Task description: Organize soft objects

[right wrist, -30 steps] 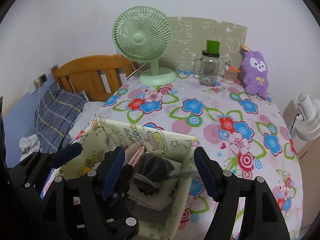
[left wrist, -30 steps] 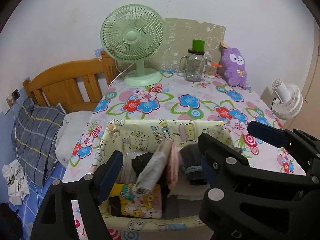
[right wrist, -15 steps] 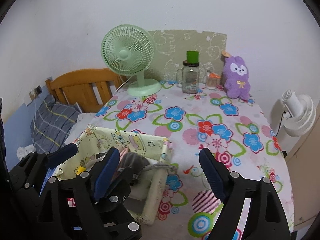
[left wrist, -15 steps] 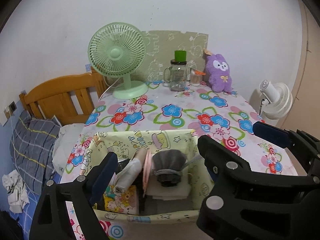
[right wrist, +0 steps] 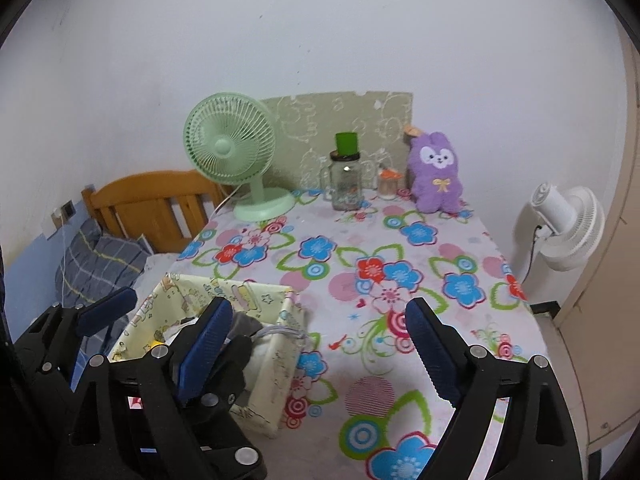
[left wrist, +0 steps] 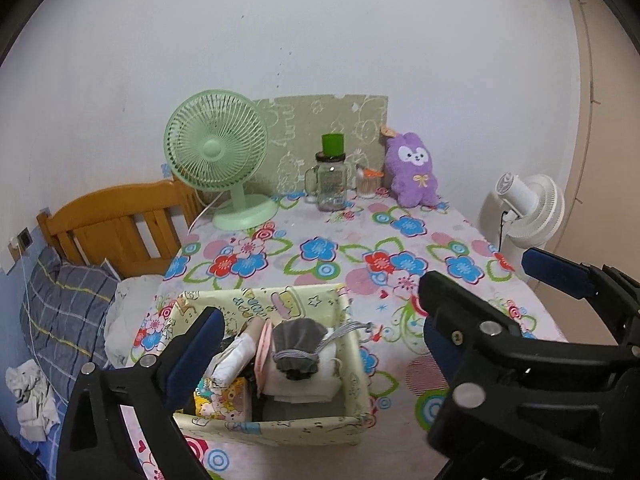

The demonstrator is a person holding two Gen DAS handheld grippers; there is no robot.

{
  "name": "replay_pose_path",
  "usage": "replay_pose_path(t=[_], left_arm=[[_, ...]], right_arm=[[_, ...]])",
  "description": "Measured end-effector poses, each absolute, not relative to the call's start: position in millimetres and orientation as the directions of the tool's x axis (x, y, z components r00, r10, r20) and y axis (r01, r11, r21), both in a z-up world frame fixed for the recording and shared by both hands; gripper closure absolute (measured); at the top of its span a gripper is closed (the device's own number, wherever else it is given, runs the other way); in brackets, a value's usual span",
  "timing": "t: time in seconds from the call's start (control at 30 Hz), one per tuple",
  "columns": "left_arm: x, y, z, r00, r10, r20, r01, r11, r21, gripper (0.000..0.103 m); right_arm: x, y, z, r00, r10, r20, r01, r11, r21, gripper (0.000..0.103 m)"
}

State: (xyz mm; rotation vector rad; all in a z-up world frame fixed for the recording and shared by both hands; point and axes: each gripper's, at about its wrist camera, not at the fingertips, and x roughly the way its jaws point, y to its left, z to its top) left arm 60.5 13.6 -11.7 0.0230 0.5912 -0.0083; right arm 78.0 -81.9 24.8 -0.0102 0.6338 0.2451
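Both claws are gaping wide and empty, jaws just been opening, so I'd be swinging the right gripper (right wrist: 320,344) toward the purple plush bunny (right wrist: 436,176) at 1 o'clock, keeping clear of the glass jar (right wrist: 346,184), while the left gripper (left wrist: 320,332) is idling above the fabric storage box (left wrist: 276,424).

Plain white wall (left wrist: 360,32), wooden headboard (left wrist: 116,220) at the left — plaid pillow (left wrist: 64,312) below it, white standing fan (right wrist: 568,228) right.

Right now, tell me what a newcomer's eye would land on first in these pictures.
Probably the loud flower-print tablecloth that covers the whole table. Next, the mint green fan at the back left and the purple plush bunny at the back right, against the wall. Nearest, the pale yellow cartoon-print fabric bin at the table's front left, packed with soft items and topped by a grey drawstring pouch.
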Motion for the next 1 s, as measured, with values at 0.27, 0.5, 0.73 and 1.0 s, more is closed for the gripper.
replay_pose_path(t=[0.27, 0.5, 0.73, 1.0], left_arm=[[45, -2, 2, 0.857, -0.017, -0.515, 0.039, 0.999, 0.033, 0.0], [32, -8, 9, 0.876, -0.024, -0.483, 0.05, 0.998, 0.041, 0.0], [28, -9, 13, 0.881, -0.04, -0.472, 0.057, 0.998, 0.023, 0.0], [19, -4, 21, 0.896, -0.031, -0.443, 0.042, 0.999, 0.014, 0.0]], right_arm=[[55, -109, 42, 0.828, 0.17, -0.535, -0.179, 0.983, 0.035, 0.012], [38, -131, 52, 0.859, 0.124, -0.497, -0.127, 0.992, 0.027, 0.012], [26, -149, 58, 0.878, 0.072, -0.473, -0.072, 0.997, 0.018, 0.012], [18, -166, 65, 0.895, 0.036, -0.445, -0.028, 0.999, 0.024, 0.012]])
